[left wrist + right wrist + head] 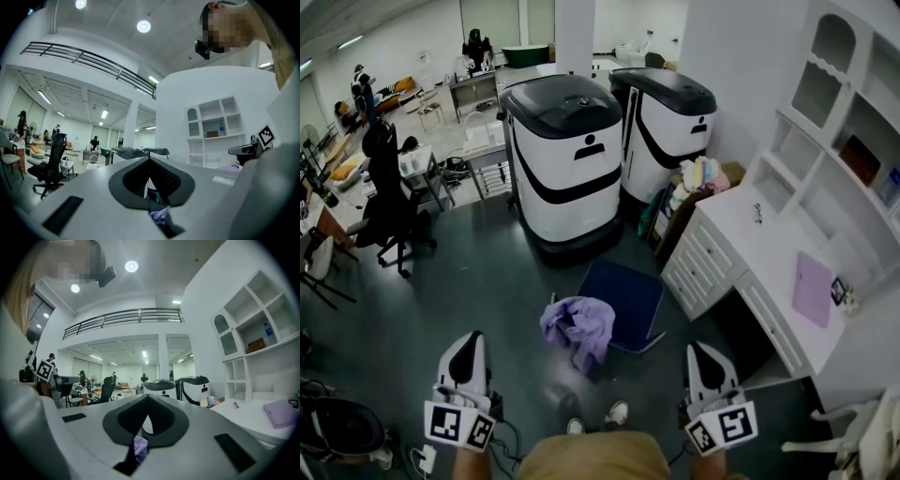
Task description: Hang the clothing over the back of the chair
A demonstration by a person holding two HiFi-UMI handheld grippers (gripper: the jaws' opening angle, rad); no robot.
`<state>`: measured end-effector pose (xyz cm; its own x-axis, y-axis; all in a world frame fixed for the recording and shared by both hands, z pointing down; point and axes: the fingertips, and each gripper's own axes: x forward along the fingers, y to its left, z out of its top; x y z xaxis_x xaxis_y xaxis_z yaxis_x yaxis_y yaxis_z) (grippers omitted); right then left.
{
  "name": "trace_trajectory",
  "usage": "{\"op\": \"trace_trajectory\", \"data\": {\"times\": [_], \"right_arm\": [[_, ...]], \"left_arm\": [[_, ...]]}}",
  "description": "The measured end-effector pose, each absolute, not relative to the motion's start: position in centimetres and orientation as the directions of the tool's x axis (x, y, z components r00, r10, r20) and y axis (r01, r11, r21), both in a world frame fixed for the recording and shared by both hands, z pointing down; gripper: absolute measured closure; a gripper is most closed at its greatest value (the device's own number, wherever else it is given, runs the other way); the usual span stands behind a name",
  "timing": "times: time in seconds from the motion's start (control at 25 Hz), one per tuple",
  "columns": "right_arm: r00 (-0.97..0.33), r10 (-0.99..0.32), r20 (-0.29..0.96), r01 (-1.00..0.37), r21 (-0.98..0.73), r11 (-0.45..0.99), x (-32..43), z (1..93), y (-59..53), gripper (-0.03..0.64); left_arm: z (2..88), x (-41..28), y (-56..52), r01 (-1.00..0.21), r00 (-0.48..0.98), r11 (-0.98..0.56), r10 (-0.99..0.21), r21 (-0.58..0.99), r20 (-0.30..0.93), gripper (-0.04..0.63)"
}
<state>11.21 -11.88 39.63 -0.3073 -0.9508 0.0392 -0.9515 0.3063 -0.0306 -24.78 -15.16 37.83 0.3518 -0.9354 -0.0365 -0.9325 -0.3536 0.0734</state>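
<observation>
A lilac garment lies bunched over the near left edge of a chair with a dark blue seat; whether that edge is the chair's back I cannot tell. My left gripper is held low at the left, short of the chair, jaws together and empty. On the right, the right gripper is level with it, also shut and empty. In the left gripper view the closed jaws point level, and a scrap of the lilac garment shows below them. The right gripper view shows the shut tip and the garment beneath.
Two big white-and-black machines stand behind the chair. A white desk with drawers and shelves runs along the right, a purple pad on it. Coloured clothes pile by the desk. A black office chair stands at the left.
</observation>
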Motion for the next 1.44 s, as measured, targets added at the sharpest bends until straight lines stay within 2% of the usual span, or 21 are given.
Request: {"op": "trace_trajectory", "data": {"times": [1.44], "right_arm": [[-0.232,-0.971,0.049,-0.973,-0.008,0.232,10.4,40.2,-7.1,0.615]], "left_arm": [[38.3,-25.0,-13.1,-0.903,0.419,-0.422,-0.907,0.083,-0.048,0.592]]}}
